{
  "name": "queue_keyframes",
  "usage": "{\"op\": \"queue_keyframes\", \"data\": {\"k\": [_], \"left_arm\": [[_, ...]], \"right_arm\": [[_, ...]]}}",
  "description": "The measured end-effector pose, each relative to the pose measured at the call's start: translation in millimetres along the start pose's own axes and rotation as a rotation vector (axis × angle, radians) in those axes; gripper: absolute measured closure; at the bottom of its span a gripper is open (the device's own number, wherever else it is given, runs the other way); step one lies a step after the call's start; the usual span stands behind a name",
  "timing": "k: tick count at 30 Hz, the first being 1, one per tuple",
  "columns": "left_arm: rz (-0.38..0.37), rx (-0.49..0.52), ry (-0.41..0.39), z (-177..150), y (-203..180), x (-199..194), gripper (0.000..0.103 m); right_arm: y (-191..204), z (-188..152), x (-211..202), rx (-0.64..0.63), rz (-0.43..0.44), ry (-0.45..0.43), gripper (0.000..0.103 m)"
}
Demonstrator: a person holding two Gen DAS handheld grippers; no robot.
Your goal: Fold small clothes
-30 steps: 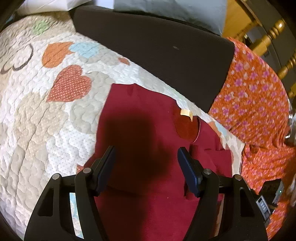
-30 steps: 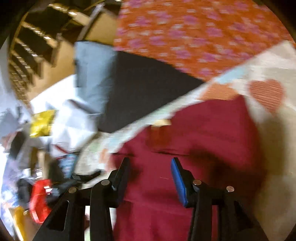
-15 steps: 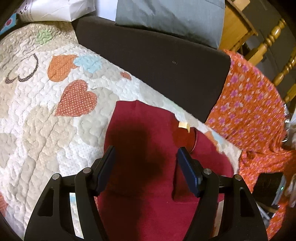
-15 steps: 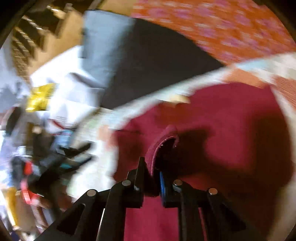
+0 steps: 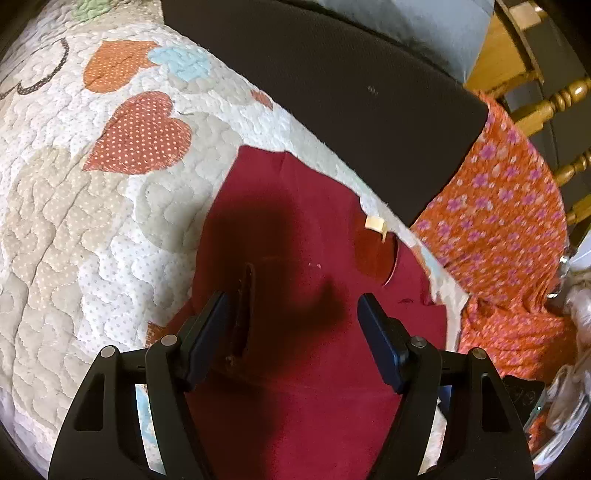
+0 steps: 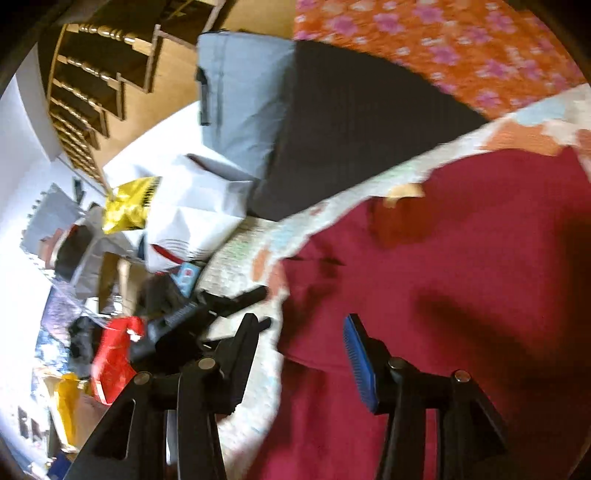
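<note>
A dark red small garment point(image 5: 295, 236) lies on a quilted heart-pattern bedspread point(image 5: 81, 206). Its neck opening with a cream label point(image 5: 373, 223) faces the far right. A sleeve cuff point(image 5: 243, 302) lies folded in over the body, just inside my left gripper's left finger. My left gripper point(image 5: 291, 325) is open and empty, hovering over the garment's middle. My right gripper point(image 6: 299, 350) is open and empty at the garment's point(image 6: 461, 266) left edge, over the bedspread point(image 6: 255, 373).
A dark cushion point(image 5: 347, 92) and a grey pillow point(image 5: 424, 26) lie beyond the garment. An orange floral cloth point(image 5: 509, 206) drapes at the right, by a wooden bed rail point(image 5: 554, 107). Cluttered bags and a yellow packet point(image 6: 125, 206) lie left in the right wrist view.
My right gripper was shut on the sleeve half a second ago; it has let go and opened. The sleeve now lies folded over the body. My left gripper stayed open.
</note>
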State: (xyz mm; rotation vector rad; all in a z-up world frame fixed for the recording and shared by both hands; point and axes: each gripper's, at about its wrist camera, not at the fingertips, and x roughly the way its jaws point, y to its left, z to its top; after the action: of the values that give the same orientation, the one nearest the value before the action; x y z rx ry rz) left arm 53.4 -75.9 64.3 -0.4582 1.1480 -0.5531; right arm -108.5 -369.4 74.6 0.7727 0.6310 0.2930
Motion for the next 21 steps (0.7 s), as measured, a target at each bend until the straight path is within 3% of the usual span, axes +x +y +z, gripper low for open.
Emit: {"op": "queue_keyframes", "data": {"k": [5,6,8,10,13,17,19,21], "left_arm": [[0.015,0.013,0.027,-8,-5,14,0.031],[0.019,0.019,0.025,-9,-7,16,0.036],[0.047,0.035,0.023,-10,-11,19,0.061],[0.096,0.055,0.018,-10,-16,20,0.095],[0.099,0.069,-0.009,-9,-23,12,0.098],[0.042,0.171,-0.152,-2,-50,-32,0.099],[0.034,0.178,-0.170,1,-49,-37,0.099],[0.071,0.138,-0.143,5,-36,-29,0.099]], "right_arm": [[-31,-2,-46,0.014,-0.131,-0.066,0.057],[-37,-2,-54,0.030,-0.143,-0.072,0.057],[-47,-1,-63,0.054,-0.166,-0.079,0.057],[-53,-2,-70,0.072,-0.187,-0.082,0.057],[-57,-2,-72,0.087,-0.198,-0.082,0.057],[-54,5,-77,0.064,-0.232,-0.094,0.057],[-47,11,-76,0.032,-0.261,-0.102,0.057],[-43,18,-74,0.000,-0.298,-0.101,0.057]]}}
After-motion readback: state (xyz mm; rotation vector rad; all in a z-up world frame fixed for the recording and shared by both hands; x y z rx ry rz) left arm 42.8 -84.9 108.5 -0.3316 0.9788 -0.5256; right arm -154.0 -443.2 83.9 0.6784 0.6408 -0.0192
